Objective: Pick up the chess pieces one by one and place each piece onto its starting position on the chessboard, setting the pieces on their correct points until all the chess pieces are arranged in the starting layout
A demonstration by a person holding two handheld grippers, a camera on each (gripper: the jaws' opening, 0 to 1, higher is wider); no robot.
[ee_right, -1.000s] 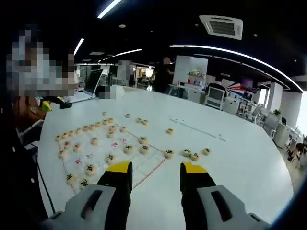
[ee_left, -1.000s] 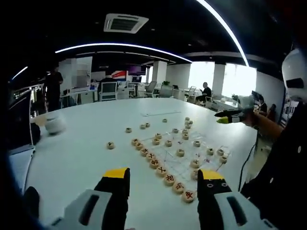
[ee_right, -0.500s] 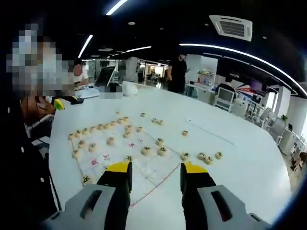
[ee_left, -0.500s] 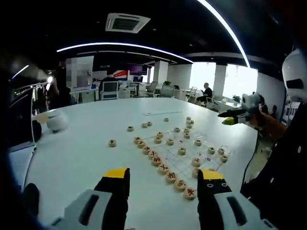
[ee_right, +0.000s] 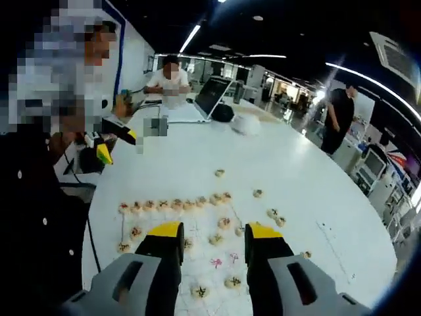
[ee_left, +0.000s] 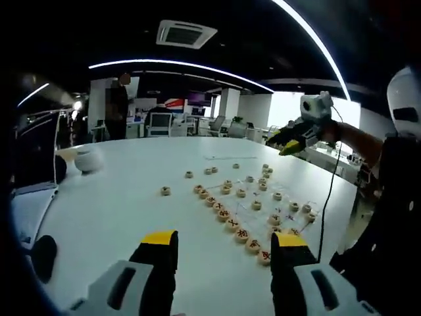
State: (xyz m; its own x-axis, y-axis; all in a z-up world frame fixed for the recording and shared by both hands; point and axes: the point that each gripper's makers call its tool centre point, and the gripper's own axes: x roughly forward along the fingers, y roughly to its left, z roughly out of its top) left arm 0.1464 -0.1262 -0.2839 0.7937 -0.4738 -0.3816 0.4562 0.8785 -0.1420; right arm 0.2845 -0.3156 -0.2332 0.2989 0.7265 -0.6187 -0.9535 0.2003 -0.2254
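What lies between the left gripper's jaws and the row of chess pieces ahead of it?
Bare white table in the left gripper view; the left gripper is open, short of the row of chess pieces.

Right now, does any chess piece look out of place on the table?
Yes. Several chess pieces lie off the chessboard: one lone piece sits apart on the white table, with another loose piece beyond it. In the right gripper view, one stray piece lies past the row.

Open white table (ee_left: 105, 197) left of chess pieces (ee_left: 230, 222); bowl (ee_left: 88, 160) far off; laptop (ee_right: 212, 97) beyond.
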